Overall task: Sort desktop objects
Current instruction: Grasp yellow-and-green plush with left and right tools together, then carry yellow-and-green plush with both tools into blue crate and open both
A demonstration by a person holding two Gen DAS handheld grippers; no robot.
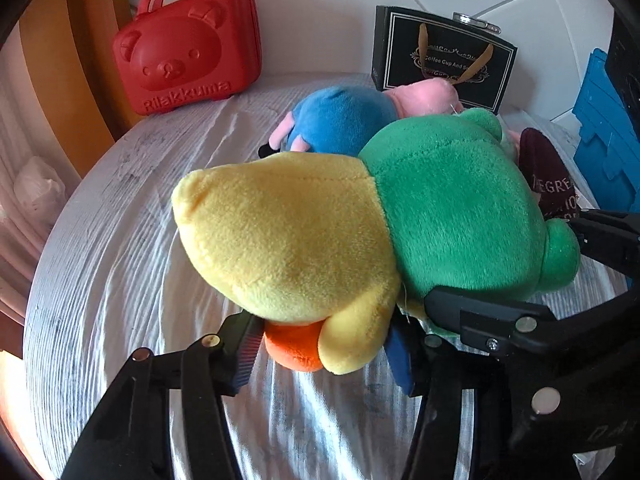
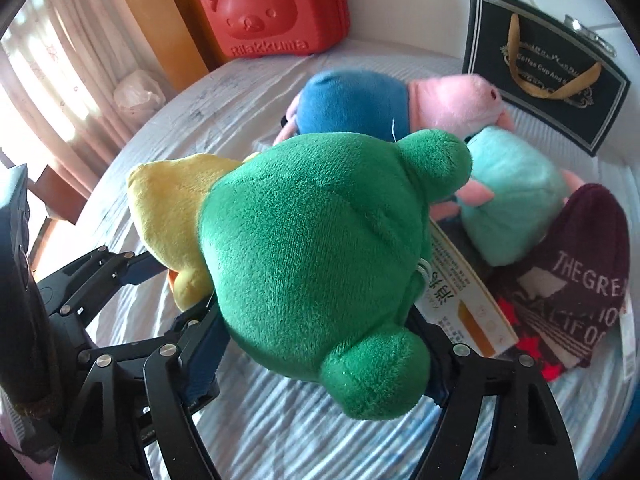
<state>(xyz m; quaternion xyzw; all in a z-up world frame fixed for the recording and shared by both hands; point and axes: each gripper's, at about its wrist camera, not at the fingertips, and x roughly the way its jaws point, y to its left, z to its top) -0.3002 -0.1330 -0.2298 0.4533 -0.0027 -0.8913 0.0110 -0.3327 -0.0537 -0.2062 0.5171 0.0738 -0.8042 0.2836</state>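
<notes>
Both grippers clamped on one plush (image 1: 360, 232).
Left gripper (image 1: 320, 344) pinching yellow end; right gripper (image 2: 320, 340) gripping green head, fingertips hidden beneath.

The surface (image 2: 280, 432) is covered with a wrinkled, pale striped cloth. Behind it runs a white wall (image 1: 320, 8) crossed by thin dark seams. On the left stands an orange-brown wooden panel (image 1: 80, 60), and beside it sheer pinkish curtains (image 2: 52, 80) hang with bright daylight coming through them. A crumpled clear plastic bag (image 2: 138, 94) sits near the curtain's foot.
</notes>
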